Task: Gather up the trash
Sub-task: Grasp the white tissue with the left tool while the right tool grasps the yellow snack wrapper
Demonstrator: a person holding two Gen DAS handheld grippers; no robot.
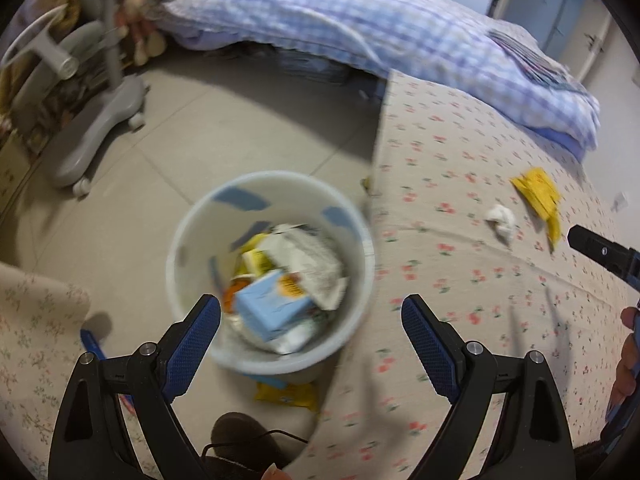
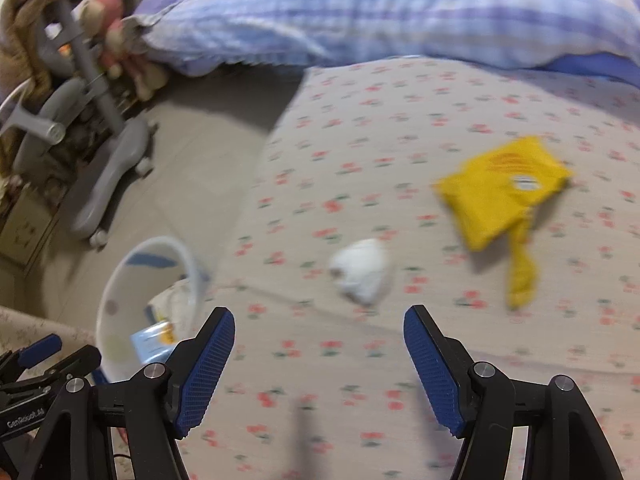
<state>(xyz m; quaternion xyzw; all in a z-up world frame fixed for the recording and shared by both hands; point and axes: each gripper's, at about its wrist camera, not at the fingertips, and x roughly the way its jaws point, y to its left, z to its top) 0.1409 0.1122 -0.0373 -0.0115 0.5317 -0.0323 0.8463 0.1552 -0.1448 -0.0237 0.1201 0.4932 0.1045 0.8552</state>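
A white bin [image 1: 188,248] stands on the floor beside the bed, holding a blue carton [image 1: 268,304] and crumpled wrappers. My left gripper [image 1: 311,314] hangs open above its near rim, nothing between the pads. On the floral bed sheet lie a crumpled white tissue [image 2: 362,272] and a yellow wrapper [image 2: 504,196]; both also show in the left wrist view, tissue [image 1: 501,218] and wrapper [image 1: 540,196]. My right gripper [image 2: 319,330] is open and empty over the sheet, just short of the tissue. The bin [image 2: 120,280] sits at its left.
A yellow packet [image 1: 286,396] lies on the floor by the bin's base. A grey wheeled chair base [image 1: 100,128] stands at the back left. A blue checked quilt [image 1: 360,20] covers the far bed. A dark slipper [image 1: 240,436] is at the bottom edge.
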